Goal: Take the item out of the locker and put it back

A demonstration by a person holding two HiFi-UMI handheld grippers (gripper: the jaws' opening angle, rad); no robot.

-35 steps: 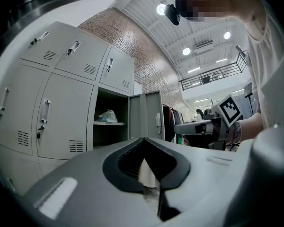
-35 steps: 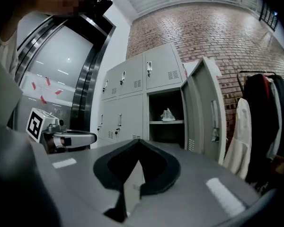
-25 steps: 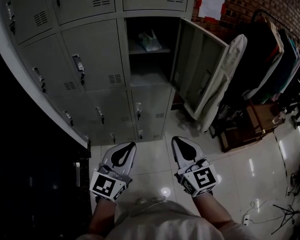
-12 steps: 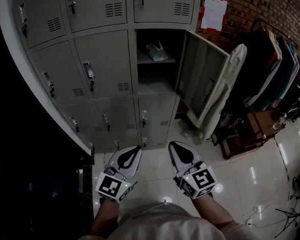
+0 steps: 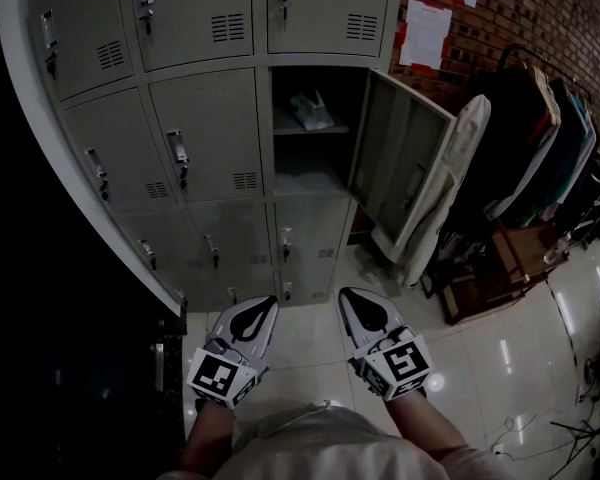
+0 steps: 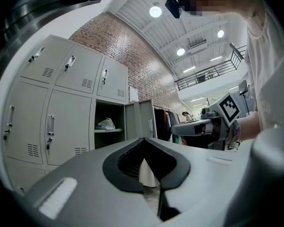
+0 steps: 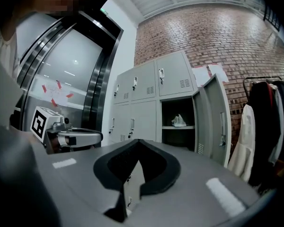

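Observation:
The item is a pale crumpled bag (image 5: 308,110) lying on the shelf of the open locker (image 5: 306,173); it also shows as the bag (image 6: 105,124) in the left gripper view and the bag (image 7: 179,121) in the right gripper view. The locker door (image 5: 405,163) hangs open to the right. My left gripper (image 5: 262,303) and right gripper (image 5: 348,295) are held side by side low over the floor, well short of the locker. Both are shut with nothing in them. Each one faces the locker: left gripper (image 6: 143,140), right gripper (image 7: 138,141).
A bank of closed grey lockers (image 5: 195,128) surrounds the open one. A rack of hanging coats (image 5: 525,138) stands to the right, with a pale coat (image 5: 450,168) beside the door. Glossy tile floor (image 5: 310,353) lies below. A dark curved wall (image 5: 40,298) is at the left.
Both grippers stay shut and low. The views have shifted a little, and the locker looks slightly smaller and farther in both gripper views.

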